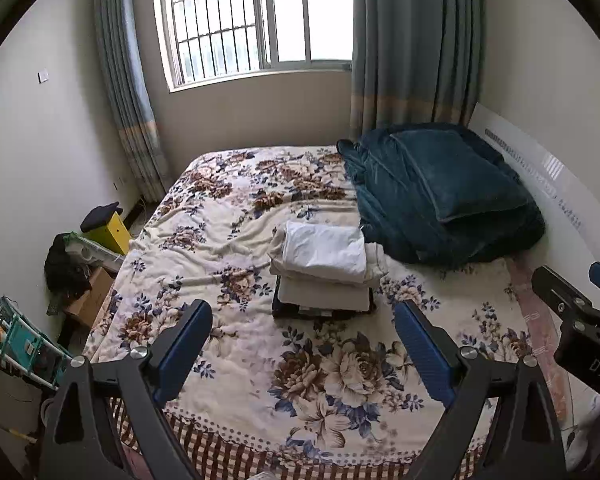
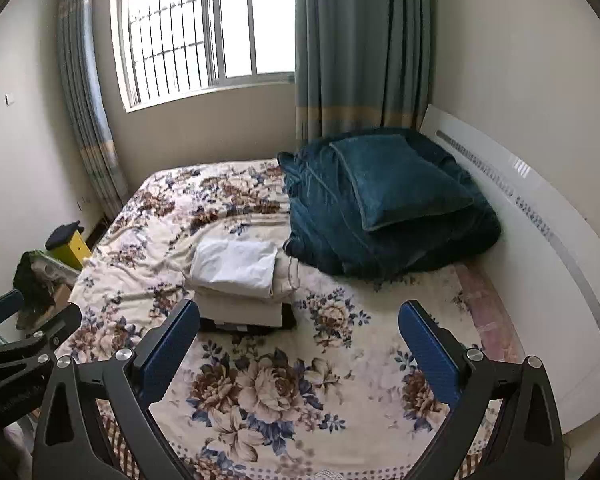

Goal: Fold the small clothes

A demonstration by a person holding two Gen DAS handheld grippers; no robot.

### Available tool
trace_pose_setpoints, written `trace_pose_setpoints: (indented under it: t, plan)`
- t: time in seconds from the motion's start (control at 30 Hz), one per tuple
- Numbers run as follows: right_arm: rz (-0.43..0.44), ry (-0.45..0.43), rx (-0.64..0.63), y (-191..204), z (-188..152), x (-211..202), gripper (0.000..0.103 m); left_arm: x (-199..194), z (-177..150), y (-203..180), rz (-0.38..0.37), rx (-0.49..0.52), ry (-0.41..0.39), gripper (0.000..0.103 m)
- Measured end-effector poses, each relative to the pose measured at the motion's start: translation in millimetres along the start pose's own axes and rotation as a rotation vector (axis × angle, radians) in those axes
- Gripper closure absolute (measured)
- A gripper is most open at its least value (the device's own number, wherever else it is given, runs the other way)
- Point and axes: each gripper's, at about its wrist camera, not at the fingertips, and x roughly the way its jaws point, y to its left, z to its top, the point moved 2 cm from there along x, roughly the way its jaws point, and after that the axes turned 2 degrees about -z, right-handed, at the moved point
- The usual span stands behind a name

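The stack of folded white and cream clothes (image 1: 323, 268) lies at 12 o'clock, well beyond the left gripper (image 1: 304, 320) and right gripper (image 2: 299, 320), both spread wide, holding nothing.

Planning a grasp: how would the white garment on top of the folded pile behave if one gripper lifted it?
The white garment looks thin and creased, so it would probably droop and unfold. It seems light. It lies loose atop the folded pile, so a push would likely slide it off.

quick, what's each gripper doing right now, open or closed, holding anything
Left gripper: jaws open, holding nothing.
Right gripper: jaws open, holding nothing.
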Motion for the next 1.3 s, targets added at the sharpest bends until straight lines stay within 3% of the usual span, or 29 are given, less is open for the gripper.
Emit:
trace_pose_setpoints:
  t: [0.2,0.3,1.3]
  plan:
    - [0.005,-0.035,-0.021,-5,5,-33,0.002,-22,-3,-2,0.006,-0.023,-0.032,0.009]
    - [0.015,-0.035,-0.031,-5,5,-40,0.000,-27,-5,-2,0.012,-0.034,-0.043,0.000]
    - [0.036,-0.014,-0.054,-9,3,-49,0.000,-45,-12,-8,0.030,-0.044,-0.031,0.000]
